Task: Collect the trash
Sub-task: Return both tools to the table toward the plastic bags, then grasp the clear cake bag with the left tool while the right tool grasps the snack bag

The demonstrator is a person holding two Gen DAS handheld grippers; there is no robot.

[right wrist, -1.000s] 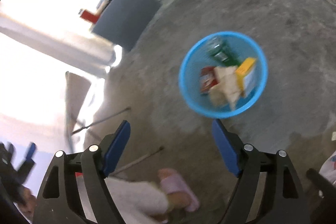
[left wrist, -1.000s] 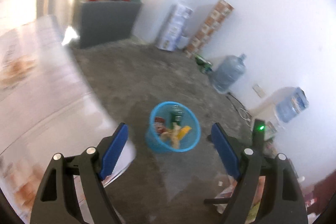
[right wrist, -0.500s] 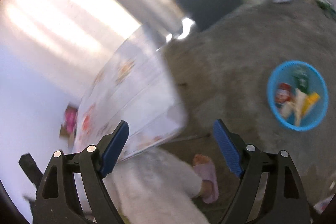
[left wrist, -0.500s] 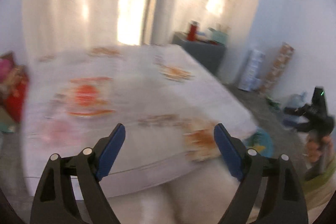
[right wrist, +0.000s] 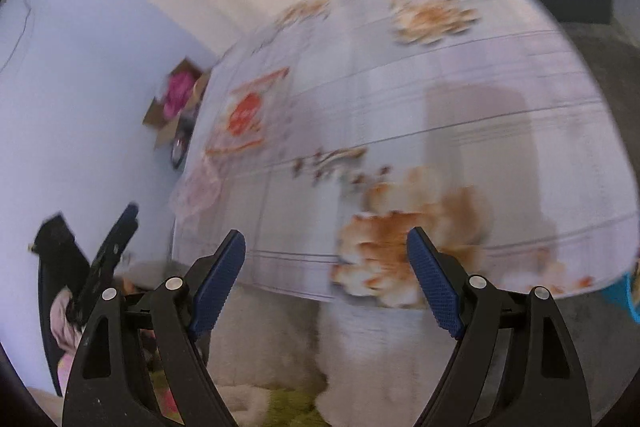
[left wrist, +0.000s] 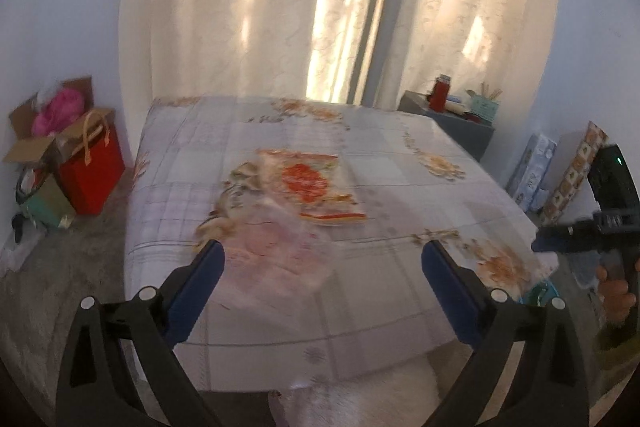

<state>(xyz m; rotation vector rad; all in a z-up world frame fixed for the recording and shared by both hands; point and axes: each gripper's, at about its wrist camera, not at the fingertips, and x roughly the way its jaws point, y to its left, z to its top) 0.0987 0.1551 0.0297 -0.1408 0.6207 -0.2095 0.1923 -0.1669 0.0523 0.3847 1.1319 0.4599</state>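
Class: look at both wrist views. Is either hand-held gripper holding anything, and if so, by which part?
Nothing is held. The left hand-held gripper and right hand-held gripper are both open, with only the floral-patterned tablecloth beyond them.

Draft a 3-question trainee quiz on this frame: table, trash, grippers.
1. True or false: the left gripper is shut on the red-and-orange wrapper.
2. What lies on the table nearer the left gripper than that wrapper? A) a can B) a clear pinkish plastic bag C) a bottle
3. Fill in: the right gripper is ____.

Key: 1 false, it is open and empty; 2 B; 3 open.
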